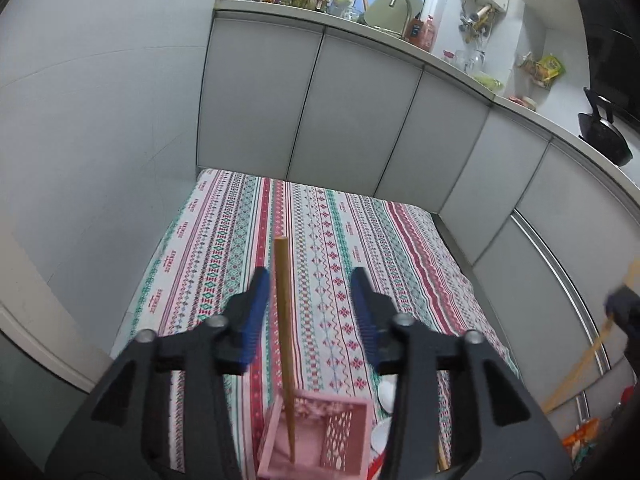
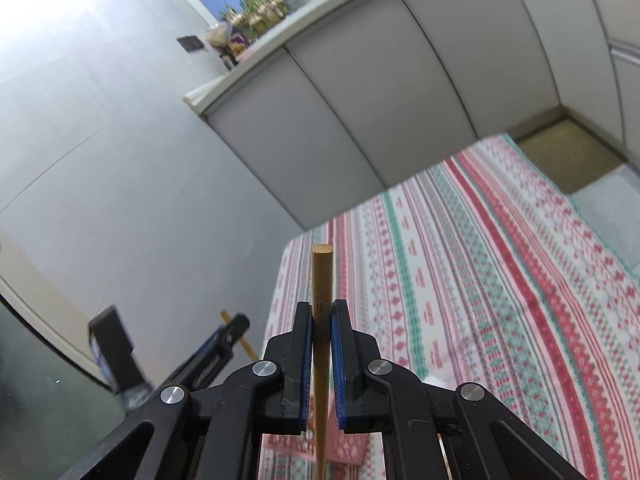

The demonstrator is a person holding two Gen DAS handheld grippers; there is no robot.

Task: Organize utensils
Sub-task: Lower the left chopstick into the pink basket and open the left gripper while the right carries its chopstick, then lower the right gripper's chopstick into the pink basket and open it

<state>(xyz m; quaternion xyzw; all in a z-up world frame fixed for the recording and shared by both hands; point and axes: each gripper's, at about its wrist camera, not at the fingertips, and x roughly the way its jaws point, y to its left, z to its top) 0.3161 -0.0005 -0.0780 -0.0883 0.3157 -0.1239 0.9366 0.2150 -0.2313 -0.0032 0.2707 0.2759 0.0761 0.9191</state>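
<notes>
My left gripper (image 1: 310, 286) is open above a pink perforated holder (image 1: 344, 436). A wooden chopstick (image 1: 282, 300) stands in that holder and rises between the jaws, close to the left blue pad (image 1: 256, 300); neither pad presses on it. My right gripper (image 2: 322, 312) is shut on a second wooden chopstick (image 2: 322, 276), whose thick end sticks up past the fingertips. The pink holder (image 2: 352, 450) shows just below the right jaws. The right gripper (image 1: 622, 308) appears blurred at the right edge of the left wrist view, and the left gripper (image 2: 228, 340) low on the left of the right wrist view.
The table (image 1: 400, 240) wears a striped red, green and white cloth. Grey cabinet doors (image 1: 348, 120) close off its far side and right side, a white wall (image 1: 100, 140) its left. A white dish (image 1: 386, 396) lies right of the holder.
</notes>
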